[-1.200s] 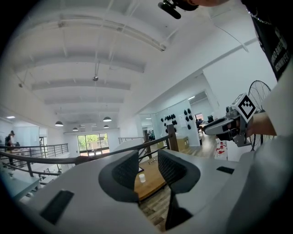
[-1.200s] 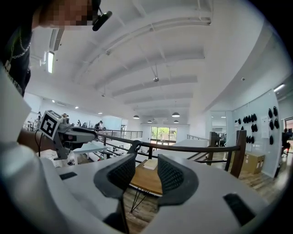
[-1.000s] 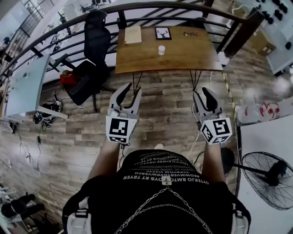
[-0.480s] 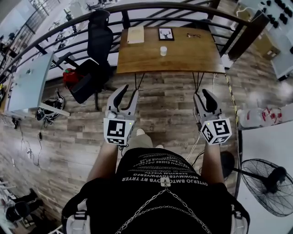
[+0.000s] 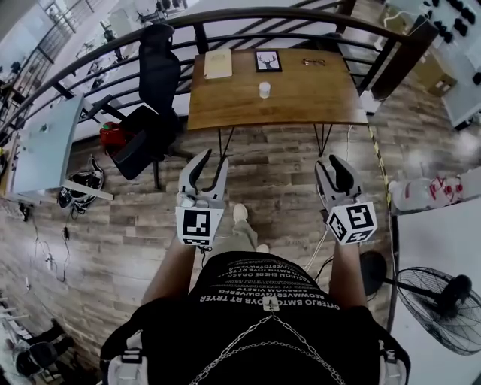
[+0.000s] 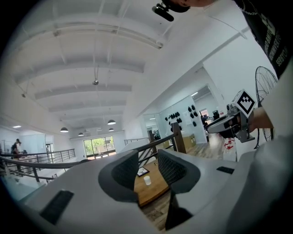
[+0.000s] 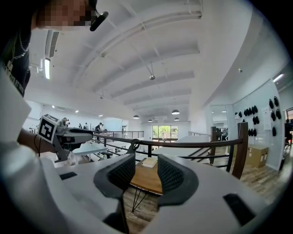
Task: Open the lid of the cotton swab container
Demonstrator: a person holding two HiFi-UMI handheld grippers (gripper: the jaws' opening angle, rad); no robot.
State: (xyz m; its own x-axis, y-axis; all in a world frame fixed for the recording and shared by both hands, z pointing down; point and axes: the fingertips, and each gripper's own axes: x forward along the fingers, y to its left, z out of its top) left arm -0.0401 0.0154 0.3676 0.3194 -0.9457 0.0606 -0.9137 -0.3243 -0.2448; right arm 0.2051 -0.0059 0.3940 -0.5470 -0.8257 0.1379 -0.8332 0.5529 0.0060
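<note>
The cotton swab container [image 5: 264,89] is a small white tub with its lid on, standing in the middle of a wooden table [image 5: 301,98] well ahead of me. In the left gripper view the container [image 6: 147,180] shows small and far off between the jaws. My left gripper [image 5: 208,159] is open and holds nothing, out over the wood floor short of the table. My right gripper [image 5: 333,167] is likewise open and holds nothing, level with it on the right. The right gripper view shows the table [image 7: 144,179], but the container is hidden behind the jaws.
On the table lie a notebook [image 5: 218,64], a framed picture [image 5: 268,60] and glasses [image 5: 314,62]. A black office chair [image 5: 150,98] stands left of it, a dark railing [image 5: 301,15] behind. A floor fan [image 5: 440,297] stands at the right, a white table [image 5: 41,143] at the left.
A shoe has come into view on the floor between the grippers as the person steps forward. The right gripper has sunk slightly. Both pairs of jaws stand as before.
</note>
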